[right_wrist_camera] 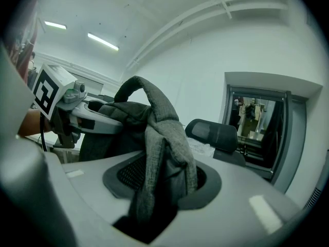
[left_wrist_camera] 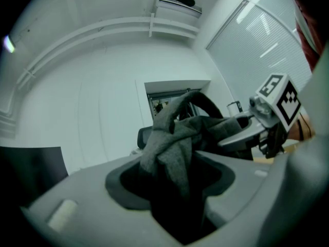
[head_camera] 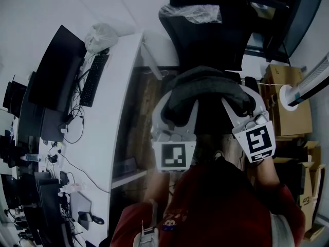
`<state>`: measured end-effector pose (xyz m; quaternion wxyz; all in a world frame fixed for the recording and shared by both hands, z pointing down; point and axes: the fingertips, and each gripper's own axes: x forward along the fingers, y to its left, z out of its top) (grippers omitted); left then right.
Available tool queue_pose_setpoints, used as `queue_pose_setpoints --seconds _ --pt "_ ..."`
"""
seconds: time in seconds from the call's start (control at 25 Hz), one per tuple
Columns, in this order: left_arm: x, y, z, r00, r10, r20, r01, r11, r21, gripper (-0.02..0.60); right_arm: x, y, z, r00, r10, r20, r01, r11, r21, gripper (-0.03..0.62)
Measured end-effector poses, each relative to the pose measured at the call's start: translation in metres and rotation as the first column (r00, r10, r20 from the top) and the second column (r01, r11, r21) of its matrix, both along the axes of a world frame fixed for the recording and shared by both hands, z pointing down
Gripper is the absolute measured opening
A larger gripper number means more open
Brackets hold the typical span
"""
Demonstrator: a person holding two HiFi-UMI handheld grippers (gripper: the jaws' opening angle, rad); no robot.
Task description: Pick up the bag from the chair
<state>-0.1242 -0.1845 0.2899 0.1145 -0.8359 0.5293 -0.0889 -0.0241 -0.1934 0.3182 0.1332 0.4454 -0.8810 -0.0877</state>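
Observation:
The bag (head_camera: 205,89) is a dark grey fabric bundle, held up between both grippers in front of me, above the seat of the black chair (head_camera: 205,32). My left gripper (head_camera: 179,106) is shut on the bag's left part, and in the left gripper view the grey cloth (left_wrist_camera: 172,138) is pinched between its jaws. On the bag's right part my right gripper (head_camera: 241,101) is shut too, with a fold and strap (right_wrist_camera: 159,138) rising out of its jaws. Each gripper shows in the other's view: the right gripper (left_wrist_camera: 257,127), the left gripper (right_wrist_camera: 85,115).
A white desk (head_camera: 115,112) runs along the left with monitors (head_camera: 56,71), a keyboard (head_camera: 94,78) and a plastic bag (head_camera: 101,35). Cardboard boxes (head_camera: 288,102) and a white tube (head_camera: 306,89) stand at the right. The chair carries clear plastic wrap (head_camera: 193,12).

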Motion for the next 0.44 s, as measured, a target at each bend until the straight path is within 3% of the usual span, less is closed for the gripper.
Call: queue_pose_setpoints --seconds 0.44 --pt "0.018 -0.007 0.002 1.0 0.0 0.004 0.0 1.0 -0.01 0.238 0.017 -0.008 0.002 1.0 0.001 0.0 -0.001 1.0 -0.006 0.164"
